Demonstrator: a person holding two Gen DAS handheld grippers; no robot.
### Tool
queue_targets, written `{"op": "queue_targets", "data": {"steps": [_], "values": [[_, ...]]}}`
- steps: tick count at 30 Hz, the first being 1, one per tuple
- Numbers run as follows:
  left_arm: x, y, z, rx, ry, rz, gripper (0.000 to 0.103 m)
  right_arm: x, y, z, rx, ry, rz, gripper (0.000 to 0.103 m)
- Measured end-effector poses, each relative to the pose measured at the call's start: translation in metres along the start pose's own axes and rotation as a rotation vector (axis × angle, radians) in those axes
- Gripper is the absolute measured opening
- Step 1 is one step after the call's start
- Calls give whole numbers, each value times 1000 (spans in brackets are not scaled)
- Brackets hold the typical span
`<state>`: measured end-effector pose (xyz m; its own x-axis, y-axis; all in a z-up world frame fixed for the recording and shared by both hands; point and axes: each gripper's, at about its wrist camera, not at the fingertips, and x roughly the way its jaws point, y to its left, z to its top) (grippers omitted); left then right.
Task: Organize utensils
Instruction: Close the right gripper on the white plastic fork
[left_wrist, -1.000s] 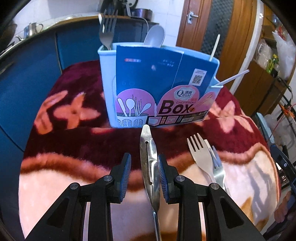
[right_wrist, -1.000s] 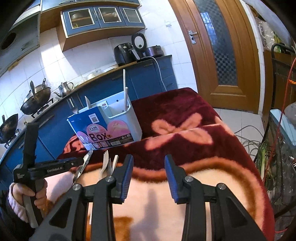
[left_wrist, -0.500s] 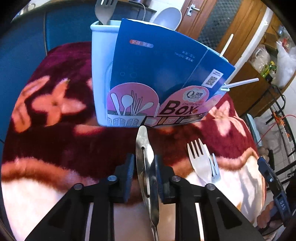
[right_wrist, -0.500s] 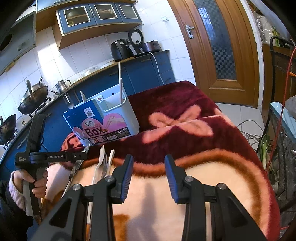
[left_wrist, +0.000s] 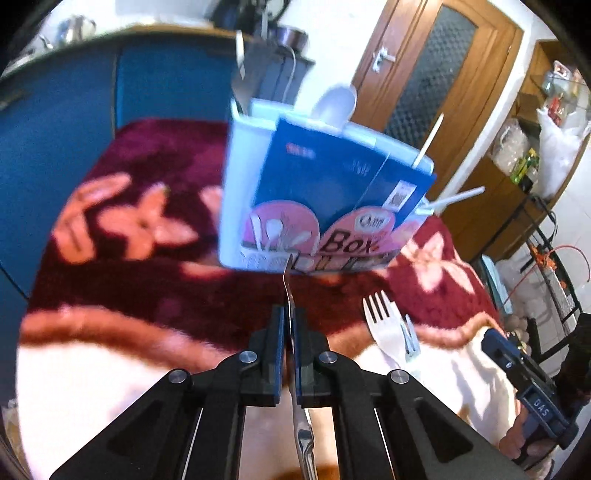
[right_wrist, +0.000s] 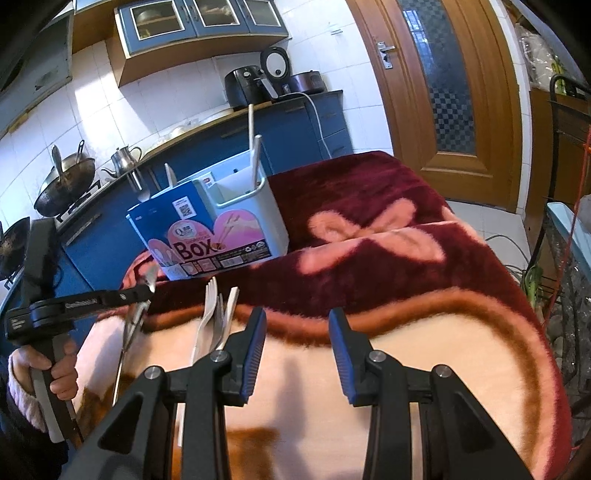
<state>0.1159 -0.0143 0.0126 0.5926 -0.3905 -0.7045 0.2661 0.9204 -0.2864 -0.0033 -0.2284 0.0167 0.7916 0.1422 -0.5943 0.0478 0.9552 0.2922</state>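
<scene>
- I had the left gripper (left_wrist: 290, 347) clamped on a metal utensil (left_wrist: 288, 284), pads pinching its flat sides, blade edge-on to the camera. It looked like slotted tongs or a peeler; I couldn't tell which.
- Grip sat mid-length, tip forward, handle trailing under the gripper. My read: that suited swinging it upright over the holder.
- Its tip pointed at the utensil holder box (left_wrist: 317, 199), near but apart from it.
- Holder stood upright and held a metal fork, a white spoon (left_wrist: 334, 103) and white sticks.
- White plastic fork (left_wrist: 380, 325) and a smaller fork (left_wrist: 409, 338) lay just right of the gripper, overlapping, not yet sorted.
- Right gripper (right_wrist: 297, 352) hovered with jaws wide apart and empty, probably waiting for those forks.
- Surface was a plush maroon-and-cream floral blanket (right_wrist: 424, 332): soft, so flat cutlery would sink in a bit.
- Room: blue kitchen cabinets (right_wrist: 303, 125), woks, a kettle, a wooden door (right_wrist: 443, 85).
</scene>
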Motion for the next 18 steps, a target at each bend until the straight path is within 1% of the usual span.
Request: {"op": "queue_targets", "data": {"steps": [4,9,14,18], "values": [[-19,0,-2,2,-83,32,4,6,8,0,-11,17,10,38],[-33,-5,-6,18,-155,68,4,15,20,5,-49,44,27,38],[-42,-5,-11,35,-198,94,4,27,35,16,-126,86,54,38],[-46,-2,-14,22,-211,93,4,44,53,26,-227,138,63,38]]}}
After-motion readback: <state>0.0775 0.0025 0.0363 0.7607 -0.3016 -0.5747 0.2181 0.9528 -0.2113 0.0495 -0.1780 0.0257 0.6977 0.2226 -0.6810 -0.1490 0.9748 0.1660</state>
